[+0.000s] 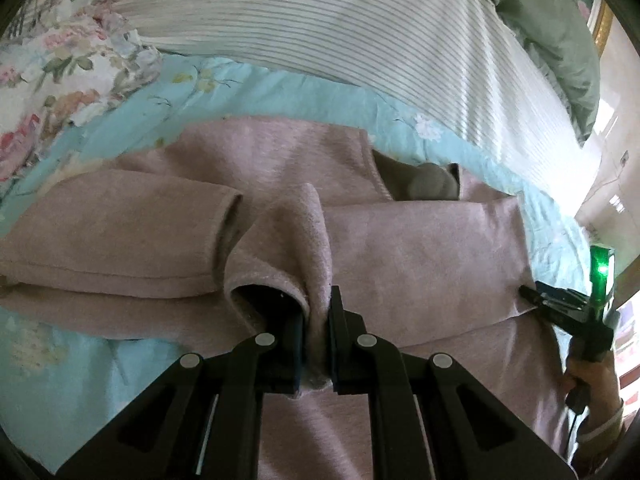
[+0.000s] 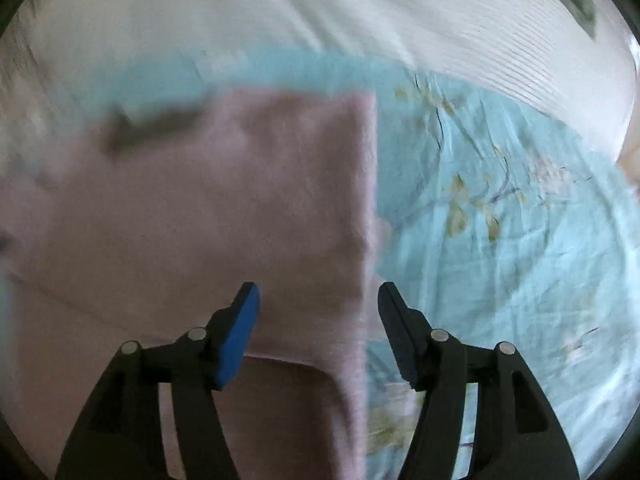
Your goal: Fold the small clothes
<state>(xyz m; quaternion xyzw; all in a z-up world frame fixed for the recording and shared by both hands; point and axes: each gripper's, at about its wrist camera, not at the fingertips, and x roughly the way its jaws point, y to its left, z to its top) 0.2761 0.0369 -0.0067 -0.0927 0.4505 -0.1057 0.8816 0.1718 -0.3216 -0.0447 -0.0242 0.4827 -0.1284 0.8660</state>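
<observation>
A pink fleece garment (image 1: 400,248) lies spread on a light blue floral sheet (image 1: 240,92), with a sleeve folded across on the left and its grey-lined neck opening at the far side. My left gripper (image 1: 320,300) is shut on a raised fold of this garment near its middle. The right wrist view is blurred. In it my right gripper (image 2: 318,300) stands open over the garment's right edge (image 2: 360,240), with cloth under the gap but the pads apart from it. In the left wrist view the right gripper (image 1: 532,294) sits at the garment's right side.
White striped bedding (image 1: 360,32) lies beyond the sheet, a floral quilt (image 1: 60,60) at far left and a green pillow (image 1: 560,40) at far right. Bare blue sheet (image 2: 500,240) spreads to the garment's right. A person's hand (image 1: 592,380) holds the right gripper.
</observation>
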